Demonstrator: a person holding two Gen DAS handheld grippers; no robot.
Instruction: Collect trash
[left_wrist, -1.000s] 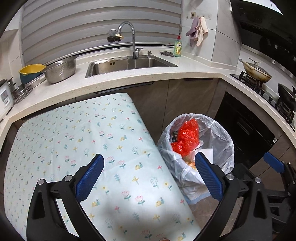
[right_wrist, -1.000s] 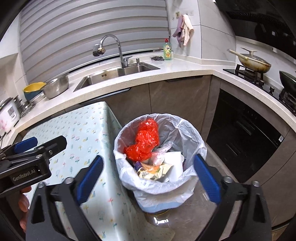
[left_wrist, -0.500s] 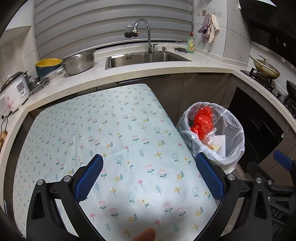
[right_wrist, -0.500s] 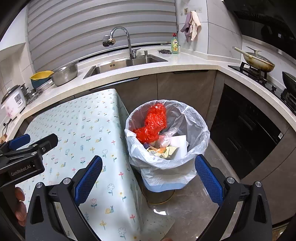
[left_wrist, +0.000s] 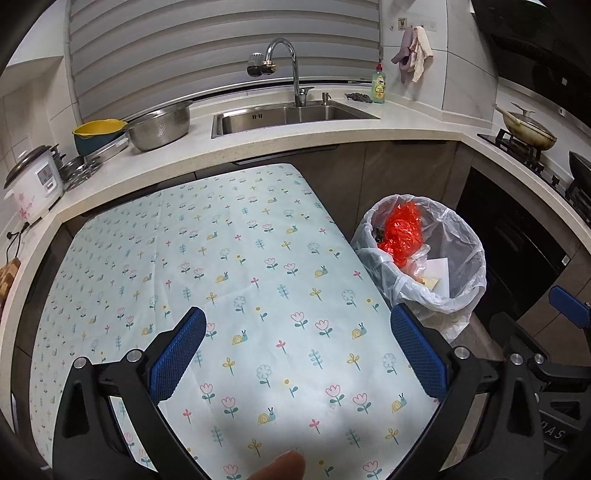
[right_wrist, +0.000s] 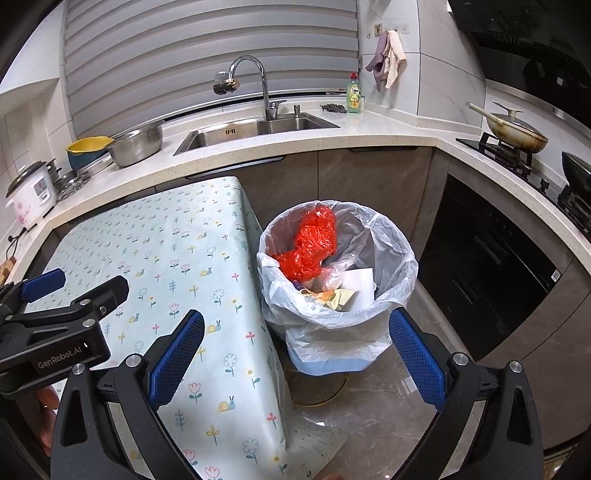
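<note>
A pale counter (left_wrist: 406, 125) curves round the kitchen, holding a steel sink (left_wrist: 288, 116) under a tall tap (left_wrist: 284, 62), a colander (left_wrist: 160, 125), a yellow bowl (left_wrist: 98, 129) and a rice cooker (left_wrist: 33, 181) at the left end. In front of it stands a table (left_wrist: 229, 280) under a flower-and-snail cloth, its top bare. Just beside the table's right edge, on the floor, sits the bin (right_wrist: 338, 284), lined with a clear bag; the trash lies inside it: a crumpled red bag (right_wrist: 312, 243) on top, white paper (right_wrist: 356, 282) and scraps below. A pan (right_wrist: 515, 134) rests on the hob at right, a green soap bottle (right_wrist: 354, 94) stands behind the sink, and cloths (right_wrist: 388, 59) hang on the wall tiles. The left gripper (left_wrist: 297, 352) hangs over the table's near end, its blue pads spread wide with nothing between them. The right gripper (right_wrist: 295, 352) hangs over the gap between table and bin, likewise spread wide and empty. A fingertip (left_wrist: 280, 467) shows at the bottom edge of the left view.
</note>
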